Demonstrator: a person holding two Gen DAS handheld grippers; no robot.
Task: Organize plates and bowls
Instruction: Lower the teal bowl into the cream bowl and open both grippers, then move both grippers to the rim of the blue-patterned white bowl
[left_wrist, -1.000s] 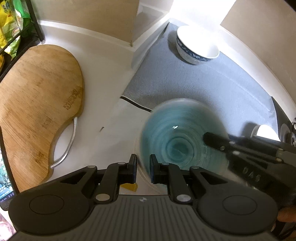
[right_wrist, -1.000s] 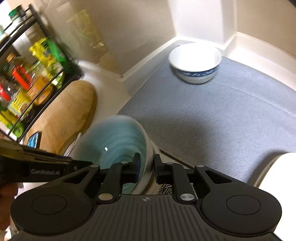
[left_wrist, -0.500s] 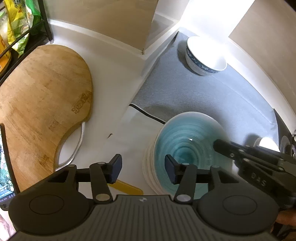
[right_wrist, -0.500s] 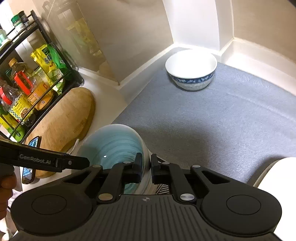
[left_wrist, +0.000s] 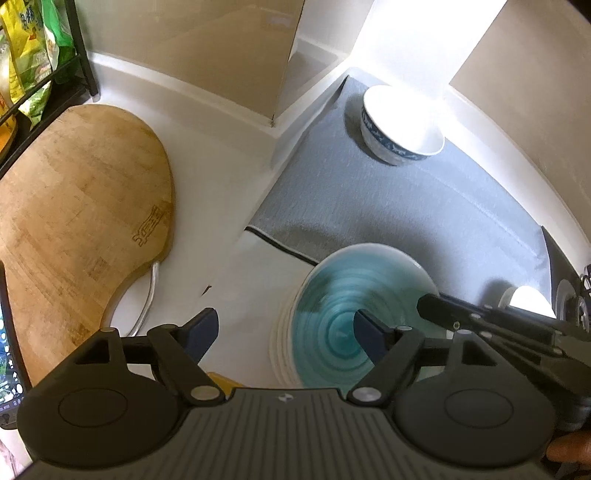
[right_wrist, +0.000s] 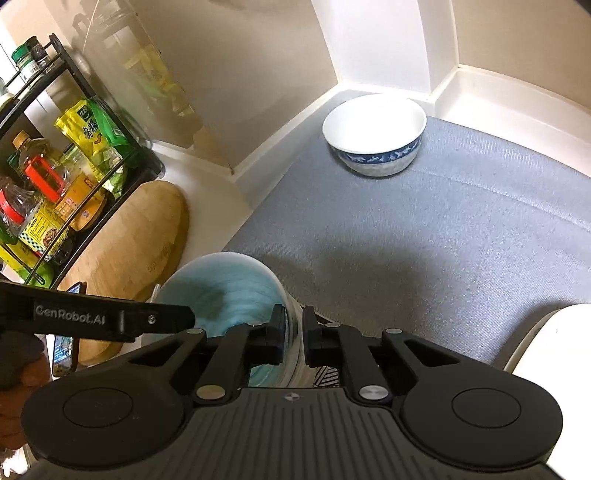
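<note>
A teal bowl (left_wrist: 354, 299) with a ribbed white outside hangs over the edge of the grey mat (left_wrist: 424, 206). My right gripper (right_wrist: 293, 332) is shut on the teal bowl's (right_wrist: 225, 288) near rim and holds it tilted. My left gripper (left_wrist: 284, 332) is open and empty, its right finger over the bowl's inside. A white bowl with a blue band (left_wrist: 400, 125) stands at the far end of the mat, also in the right wrist view (right_wrist: 373, 133).
A wooden cutting board (left_wrist: 74, 214) lies on the white counter to the left. A black rack with bottles and packets (right_wrist: 48, 177) stands beyond it. A white object (right_wrist: 554, 354) sits at the right edge of the mat (right_wrist: 424, 236). A phone (right_wrist: 64, 347) lies by the board.
My left gripper let go of the teal bowl's rim and opened wide. My right gripper stayed shut on the bowl and carried it slightly away from the left gripper.
</note>
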